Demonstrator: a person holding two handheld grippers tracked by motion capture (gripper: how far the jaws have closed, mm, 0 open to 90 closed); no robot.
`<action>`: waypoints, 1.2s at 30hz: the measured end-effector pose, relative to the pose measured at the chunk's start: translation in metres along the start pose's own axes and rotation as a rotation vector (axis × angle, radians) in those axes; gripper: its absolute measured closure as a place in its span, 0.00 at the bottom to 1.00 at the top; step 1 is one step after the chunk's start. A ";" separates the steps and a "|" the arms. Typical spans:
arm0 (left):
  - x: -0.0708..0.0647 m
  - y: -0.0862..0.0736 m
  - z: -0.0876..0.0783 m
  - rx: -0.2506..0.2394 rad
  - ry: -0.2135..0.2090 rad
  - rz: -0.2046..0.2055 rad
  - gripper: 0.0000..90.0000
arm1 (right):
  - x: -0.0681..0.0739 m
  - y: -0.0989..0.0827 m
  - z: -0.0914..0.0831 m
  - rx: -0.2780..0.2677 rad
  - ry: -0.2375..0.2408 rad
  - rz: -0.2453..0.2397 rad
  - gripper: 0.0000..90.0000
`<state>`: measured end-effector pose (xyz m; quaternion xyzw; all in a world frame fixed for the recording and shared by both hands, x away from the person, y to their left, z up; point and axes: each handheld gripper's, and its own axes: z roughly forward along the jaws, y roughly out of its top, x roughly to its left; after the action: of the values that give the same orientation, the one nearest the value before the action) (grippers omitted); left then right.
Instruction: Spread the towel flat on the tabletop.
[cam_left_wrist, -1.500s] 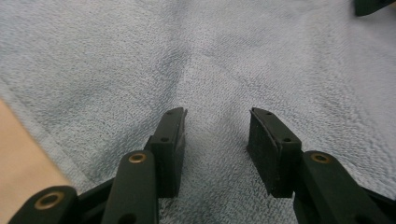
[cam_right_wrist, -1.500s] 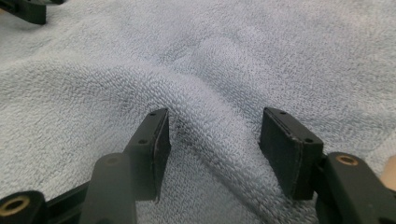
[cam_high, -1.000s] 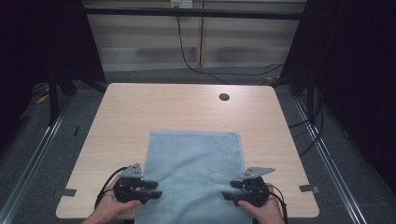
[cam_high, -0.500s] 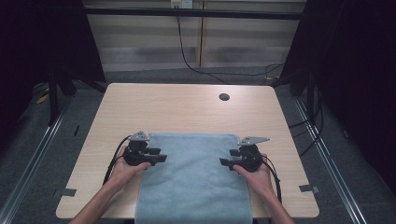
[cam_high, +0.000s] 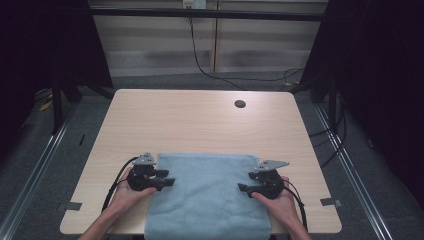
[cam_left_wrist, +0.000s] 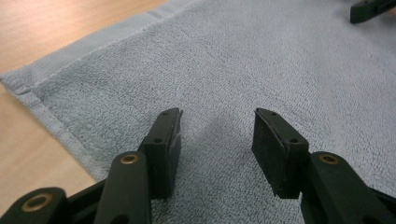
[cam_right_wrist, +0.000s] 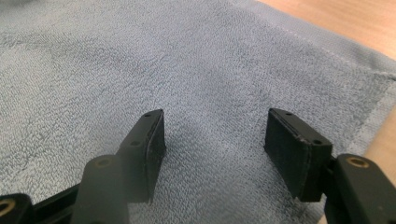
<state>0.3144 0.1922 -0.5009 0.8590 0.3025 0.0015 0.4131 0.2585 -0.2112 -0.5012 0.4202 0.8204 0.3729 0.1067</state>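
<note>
Evidently the step in hand is folding the light blue towel (cam_high: 207, 192), which lies flat between the two grippers and hangs over the near table (cam_high: 200, 120) edge. To do it well, each should bite a matching corner hem, then lift evenly. The left gripper (cam_left_wrist: 217, 133) and right gripper (cam_right_wrist: 215, 135) have just been opening; both stand well apart over the terry with nothing pinched between them.

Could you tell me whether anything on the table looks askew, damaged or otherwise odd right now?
Nothing stands out. The blue towel lies flat and fairly square on the table, with its near edge hanging over the front. The left gripper and right gripper sit at its sides, jaws open, nothing between them.
</note>
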 end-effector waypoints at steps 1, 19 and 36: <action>0.000 0.001 0.000 0.002 -0.007 0.000 0.56 | 0.001 0.001 -0.001 0.010 0.008 -0.006 0.43; 0.035 0.026 0.015 -0.016 0.102 -0.039 0.41 | -0.051 0.025 0.019 -0.002 -0.064 0.035 0.36; 0.055 0.023 0.001 -0.069 0.152 -0.085 0.36 | -0.049 0.028 0.013 -0.041 -0.091 0.002 0.46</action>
<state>0.3711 0.2091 -0.4985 0.8280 0.3688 0.0597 0.4181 0.3132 -0.2317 -0.4975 0.4354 0.8063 0.3704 0.1521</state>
